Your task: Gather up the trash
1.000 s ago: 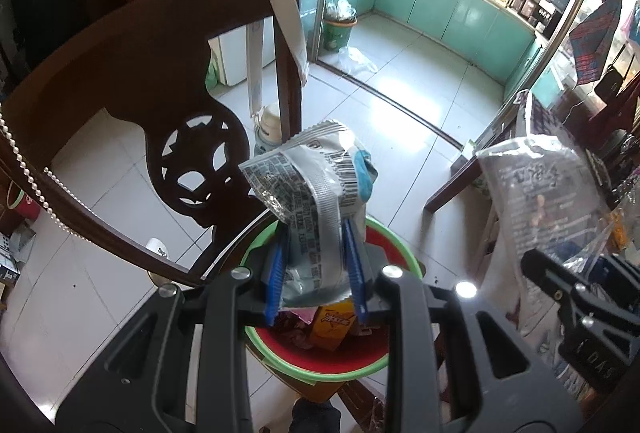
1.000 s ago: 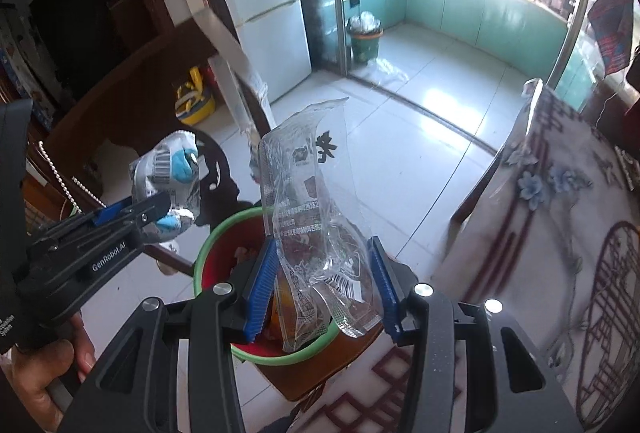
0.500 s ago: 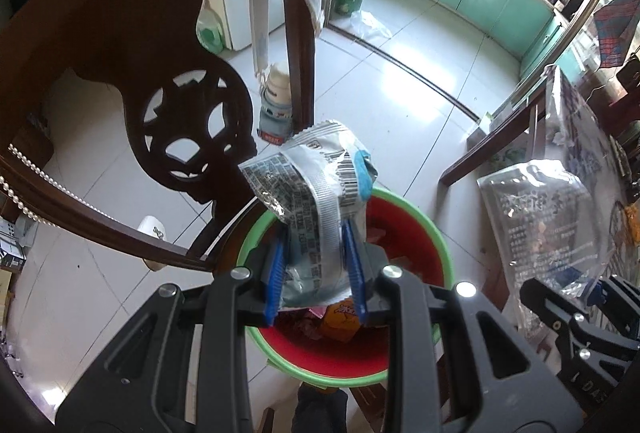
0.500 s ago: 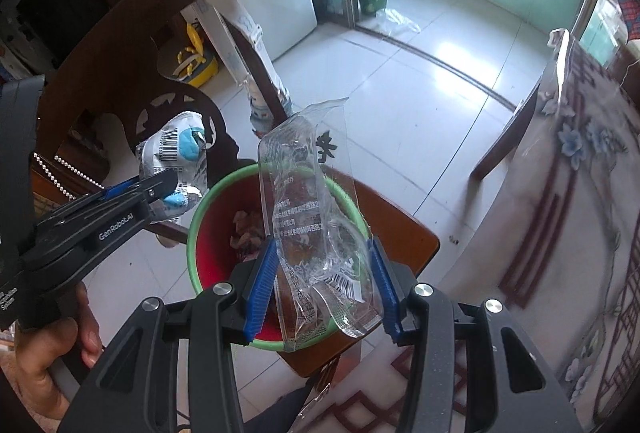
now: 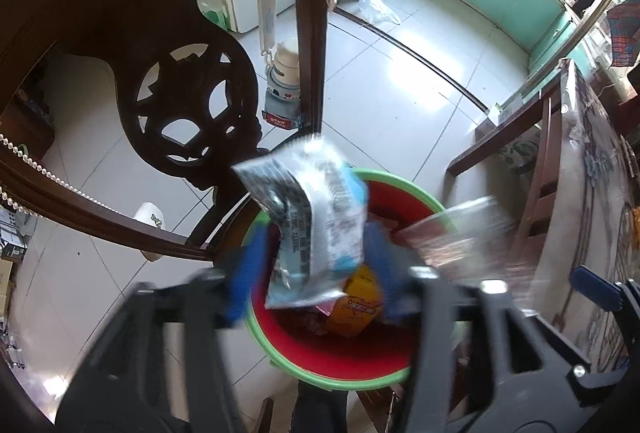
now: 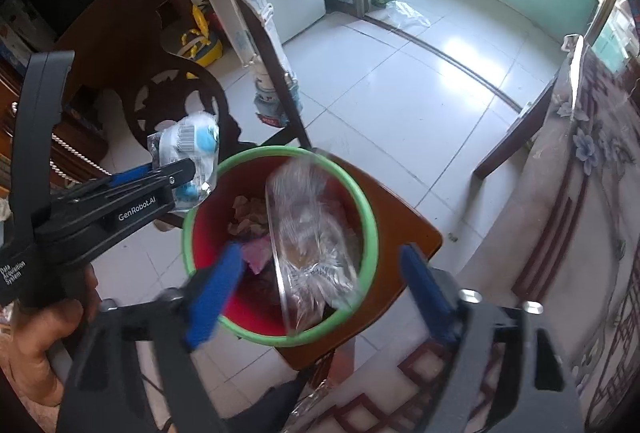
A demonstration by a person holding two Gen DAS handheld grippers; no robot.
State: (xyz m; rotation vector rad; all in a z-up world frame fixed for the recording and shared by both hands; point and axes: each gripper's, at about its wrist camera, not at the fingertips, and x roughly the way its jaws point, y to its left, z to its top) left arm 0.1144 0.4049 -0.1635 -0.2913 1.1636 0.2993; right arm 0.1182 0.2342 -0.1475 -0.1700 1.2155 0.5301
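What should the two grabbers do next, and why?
Probably lift both away. The left gripper and right gripper have just been opening, so the silver wrapper and clear bag sit loose over the red bin.

Red bin with green rim, silver-blue barcoded wrapper, clear bag, blue-padded black grippers.

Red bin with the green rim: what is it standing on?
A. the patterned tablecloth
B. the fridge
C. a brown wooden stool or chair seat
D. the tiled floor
C: in the right wrist view the bin sits on a brown wooden seat, whose corner sticks out past the rim, with white floor tiles beyond and below it.
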